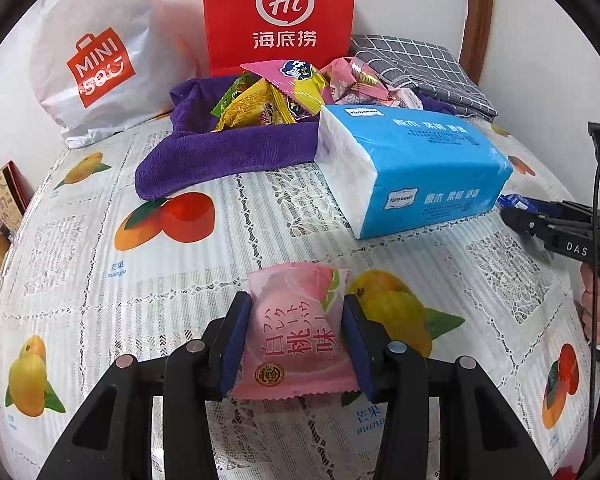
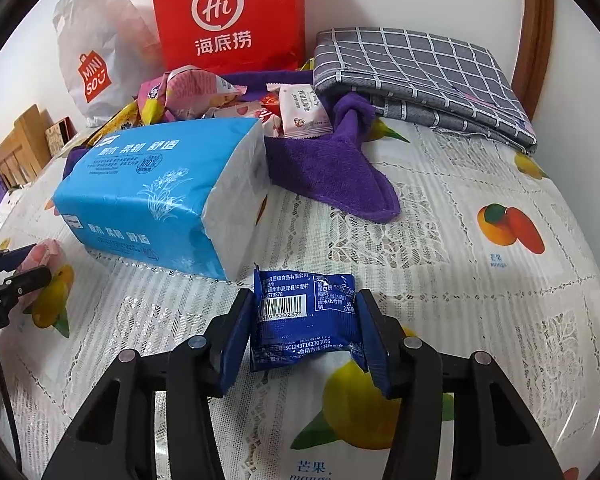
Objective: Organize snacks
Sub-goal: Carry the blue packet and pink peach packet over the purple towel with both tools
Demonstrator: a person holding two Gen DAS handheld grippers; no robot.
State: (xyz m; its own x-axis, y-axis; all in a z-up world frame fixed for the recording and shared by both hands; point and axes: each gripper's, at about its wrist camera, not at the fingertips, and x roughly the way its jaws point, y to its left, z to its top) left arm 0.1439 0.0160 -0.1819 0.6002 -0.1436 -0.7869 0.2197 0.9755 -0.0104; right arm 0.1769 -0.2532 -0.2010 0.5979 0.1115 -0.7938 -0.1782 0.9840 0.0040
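My left gripper (image 1: pixel 296 336) is shut on a pink peach-flavour snack packet (image 1: pixel 296 332), held just over the fruit-print tablecloth (image 1: pixel 100 280). My right gripper (image 2: pixel 304 328) is shut on a blue snack packet (image 2: pixel 304 320), barcode side up, in front of the tissue pack. A pile of several yellow and pink snack packets (image 1: pixel 276 96) lies on a purple towel (image 1: pixel 220 152) at the back; it also shows in the right wrist view (image 2: pixel 204 92). The right gripper shows at the right edge of the left wrist view (image 1: pixel 512 210), the left gripper at the left edge of the right wrist view (image 2: pixel 32 264).
A blue tissue pack (image 1: pixel 416 164) (image 2: pixel 156 192) lies mid-table. A red paper bag (image 1: pixel 280 12) and a white Miniso bag (image 1: pixel 96 56) stand against the back wall. A folded grey checked cloth (image 2: pixel 424 80) lies at back right, beside a wooden chair back (image 2: pixel 536 32).
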